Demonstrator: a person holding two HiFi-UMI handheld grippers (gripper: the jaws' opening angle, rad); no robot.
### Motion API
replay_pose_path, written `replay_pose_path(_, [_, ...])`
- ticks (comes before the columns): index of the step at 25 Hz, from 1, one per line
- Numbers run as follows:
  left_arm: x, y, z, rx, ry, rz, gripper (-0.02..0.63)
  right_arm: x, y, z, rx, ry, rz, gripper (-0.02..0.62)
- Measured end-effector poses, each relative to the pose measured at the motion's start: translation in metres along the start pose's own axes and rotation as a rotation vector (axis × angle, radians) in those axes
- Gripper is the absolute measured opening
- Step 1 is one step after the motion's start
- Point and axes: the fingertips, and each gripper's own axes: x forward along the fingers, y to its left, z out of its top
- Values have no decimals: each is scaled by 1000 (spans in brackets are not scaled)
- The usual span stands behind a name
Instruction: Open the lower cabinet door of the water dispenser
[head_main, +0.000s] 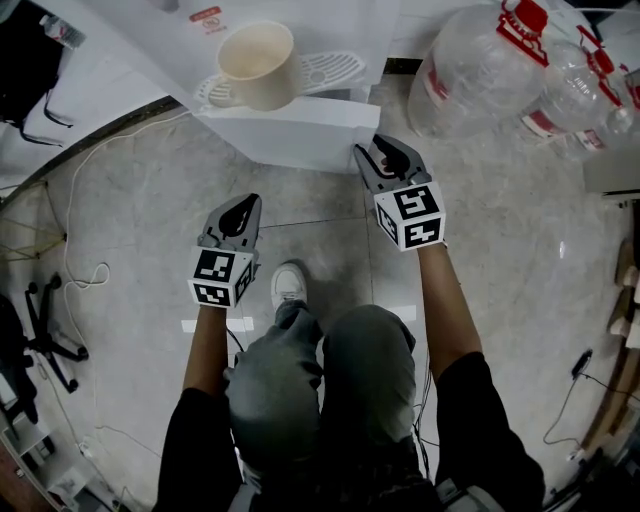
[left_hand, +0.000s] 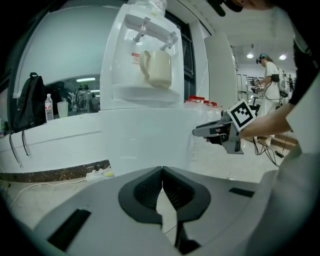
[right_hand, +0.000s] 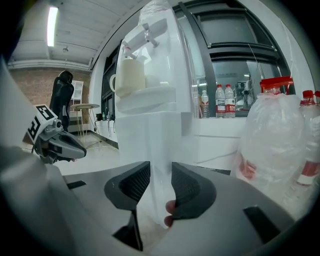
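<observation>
The right gripper (head_main: 373, 150) is straddling the right-hand edge of the lower cabinet door (right_hand: 158, 150) — its fingers (right_hand: 135, 184) are standing apart with the white panel between them, not visibly pinching it. The left gripper (head_main: 243, 205) is hanging clenched and empty — short of the water dispenser (head_main: 290, 135).

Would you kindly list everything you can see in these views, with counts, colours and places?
water dispenser: one, white, on the floor ahead.
cup: one, cream, on the dispenser's drip tray.
water jugs: at least two, clear with red caps, right of the dispenser.
backpack: one, black, by the counter at left.
shoe: one, white, between the grippers.
left gripper: one, grey, jaws together, empty.
right gripper: one, grey, jaws apart around the dispenser's front edge.
</observation>
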Motion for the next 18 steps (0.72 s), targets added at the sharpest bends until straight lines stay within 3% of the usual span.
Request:
replay_pose_path(6, [-16, -17, 10, 10, 2, -5, 12, -20, 23, -5, -2, 24, 37, 140])
replay_pose_path(18, [-57, -27, 28, -81, 143, -68, 12, -41, 61, -13, 115, 189, 59, 141])
